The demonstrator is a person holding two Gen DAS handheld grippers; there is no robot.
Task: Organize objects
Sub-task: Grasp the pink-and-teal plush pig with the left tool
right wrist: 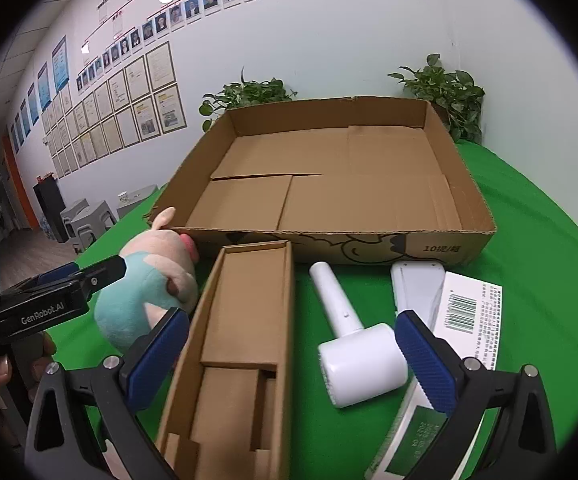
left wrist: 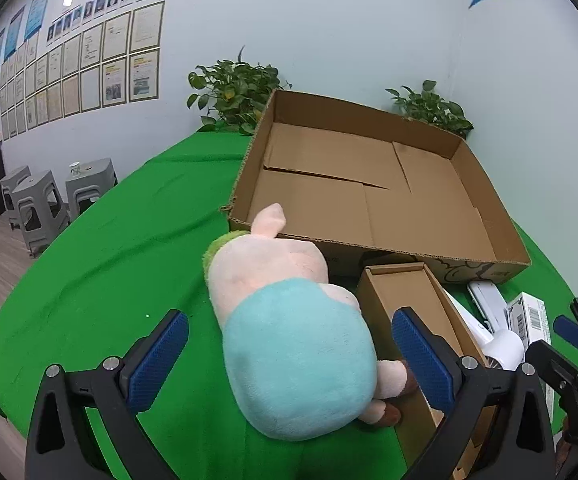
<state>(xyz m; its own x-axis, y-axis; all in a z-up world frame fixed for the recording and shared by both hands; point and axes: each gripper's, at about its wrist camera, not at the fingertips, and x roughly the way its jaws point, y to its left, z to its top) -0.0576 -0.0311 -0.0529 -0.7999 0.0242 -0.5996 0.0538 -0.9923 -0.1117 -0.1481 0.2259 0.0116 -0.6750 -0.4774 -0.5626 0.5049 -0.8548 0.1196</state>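
My left gripper straddles the plush pig on the green worktop, its 2 fingers spread and ungripped, so closing could snag the narrow carton beside it; my right gripper hangs open too.

The plush toy hides its face in the left wrist view, and in the right wrist view the left gripper covers part of its body. The small open carton runs off the lower edge of both views. The white printed box is cut by the right gripper's finger; its text is too small to read. The wall certificates and the 2 potted plants' pots are illegible or hidden behind the large cardboard tray.
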